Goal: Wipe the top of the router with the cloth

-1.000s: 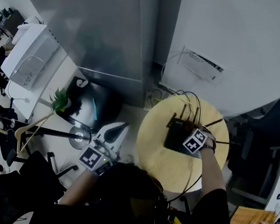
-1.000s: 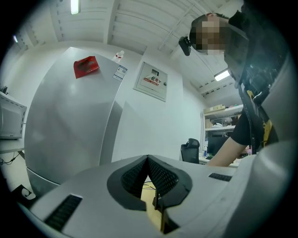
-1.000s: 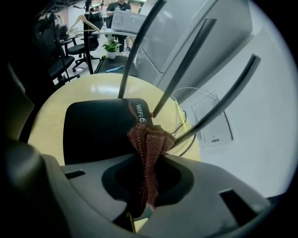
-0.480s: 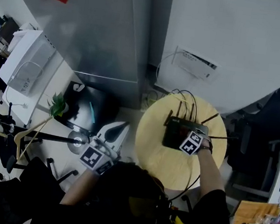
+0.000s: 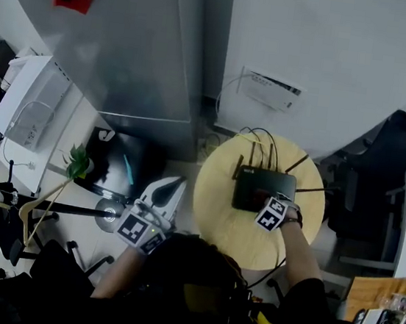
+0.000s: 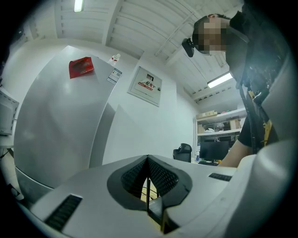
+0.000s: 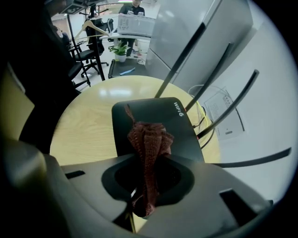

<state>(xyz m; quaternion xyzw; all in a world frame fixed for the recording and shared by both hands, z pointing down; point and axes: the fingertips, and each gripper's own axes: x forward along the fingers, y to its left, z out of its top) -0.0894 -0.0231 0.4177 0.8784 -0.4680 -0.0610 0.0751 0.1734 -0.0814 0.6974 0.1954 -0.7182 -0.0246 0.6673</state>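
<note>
Several antennas [image 7: 181, 60] rise behind the router [image 7: 156, 116]; right claw [image 7: 142, 202] pinches cloth [image 7: 149, 139] above.

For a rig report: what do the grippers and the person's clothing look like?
The left gripper and right gripper are pale grey shells with black ribbed pads, each bearing a cube of black-and-white square markers. The person wears a black short-sleeved top.

Round pale-wood table [image 5: 217, 222]: black router [image 5: 262, 188] lies flat on its rear half (antennas raised), cables [image 7: 201, 128] trailing off the back edge.
</note>
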